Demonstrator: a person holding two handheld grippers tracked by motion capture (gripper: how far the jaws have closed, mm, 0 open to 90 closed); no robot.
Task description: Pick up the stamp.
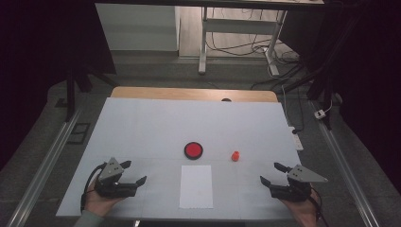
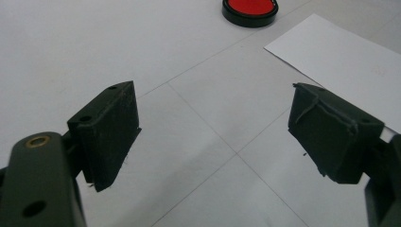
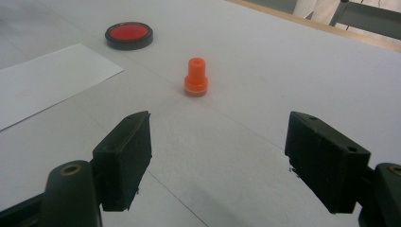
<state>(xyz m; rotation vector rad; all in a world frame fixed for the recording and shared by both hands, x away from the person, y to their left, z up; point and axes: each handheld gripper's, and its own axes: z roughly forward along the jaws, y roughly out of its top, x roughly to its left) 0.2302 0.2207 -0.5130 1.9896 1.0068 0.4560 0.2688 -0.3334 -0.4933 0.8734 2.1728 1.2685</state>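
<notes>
At the lower corners of the high view, the left gripper (image 1: 133, 172) and right gripper (image 1: 271, 173) are held wide open and empty, seemingly ready; between them lies a paper sheet (image 1: 196, 186); beyond, right of centre, the orange stamp (image 1: 235, 155) stands upright beside the red ink pad (image 1: 193, 150), presumably awaiting pickup.

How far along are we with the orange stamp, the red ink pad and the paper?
Nothing looks done: the paper shows no clear mark, and the orange stamp stands upright, untouched, beside the red ink pad. Nothing is in hand; the left tongs and right tongs are open at the near edge. The grasp and everything after it remain.
</notes>
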